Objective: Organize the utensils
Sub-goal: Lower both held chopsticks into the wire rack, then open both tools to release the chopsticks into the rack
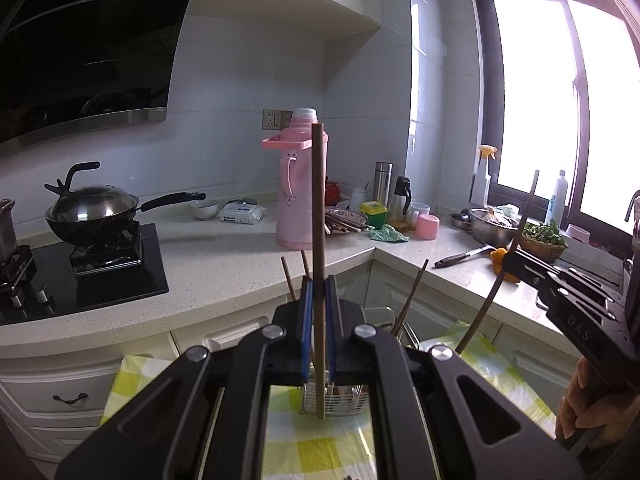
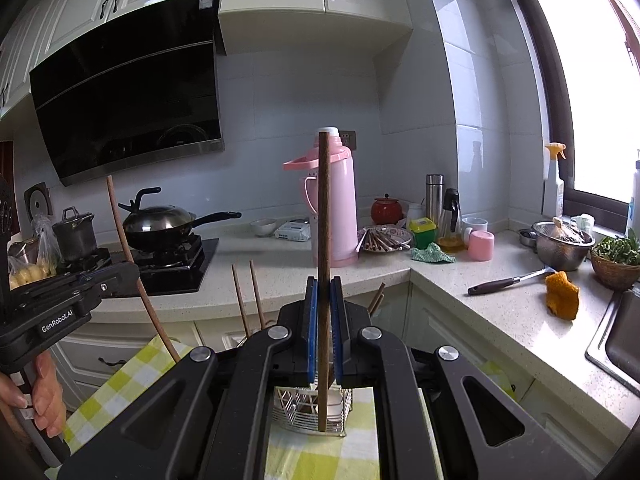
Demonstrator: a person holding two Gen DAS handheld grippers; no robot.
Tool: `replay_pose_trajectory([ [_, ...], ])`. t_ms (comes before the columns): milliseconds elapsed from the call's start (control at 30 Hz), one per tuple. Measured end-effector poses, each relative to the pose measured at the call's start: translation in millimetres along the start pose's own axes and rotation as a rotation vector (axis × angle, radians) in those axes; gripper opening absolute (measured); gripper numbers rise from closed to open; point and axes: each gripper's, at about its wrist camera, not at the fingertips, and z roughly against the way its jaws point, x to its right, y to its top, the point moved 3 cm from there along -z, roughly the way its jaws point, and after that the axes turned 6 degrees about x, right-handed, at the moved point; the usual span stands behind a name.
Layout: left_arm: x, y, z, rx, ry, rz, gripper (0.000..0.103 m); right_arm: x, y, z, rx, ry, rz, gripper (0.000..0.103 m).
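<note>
My left gripper point(image 1: 319, 286) is shut on a light brown chopstick point(image 1: 318, 208) held upright; its lower tip hangs just in front of a wire utensil basket point(image 1: 340, 400) on the green checked cloth point(image 1: 320, 448). My right gripper point(image 2: 324, 288) is shut on a dark brown chopstick point(image 2: 324, 200), also upright, its lower end over the same basket point(image 2: 308, 412). Other chopsticks point(image 2: 244, 300) stand in the basket. Each gripper shows in the other's view: the right gripper point(image 1: 516, 258) at the right edge, the left gripper point(image 2: 128, 272) at the left edge.
A pink thermos point(image 2: 338, 208) stands on the counter behind. A plate of more chopsticks point(image 2: 384, 240) lies beside it. A wok point(image 2: 160, 224) sits on the stove at left. A spatula point(image 2: 508, 280), an orange sponge point(image 2: 562, 290) and a sink point(image 2: 620, 340) are at right.
</note>
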Motion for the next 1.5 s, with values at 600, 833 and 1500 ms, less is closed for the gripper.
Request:
replay_pose_trajectory([
  [600,12,20,-101,-0.038,-0.014,0.023,0.006,4,4,-97,-0.073,0.055,-0.035,0.008],
  [833,8,-17,-135,-0.111,-0.017,0.042,0.006,-2,-29,-117,-0.157,0.072,-0.026,0.008],
  [1500,4,-82,-184,-0.268,0.0,0.018,0.009,7,-96,-162,-0.352,0.041,-0.057,0.017],
])
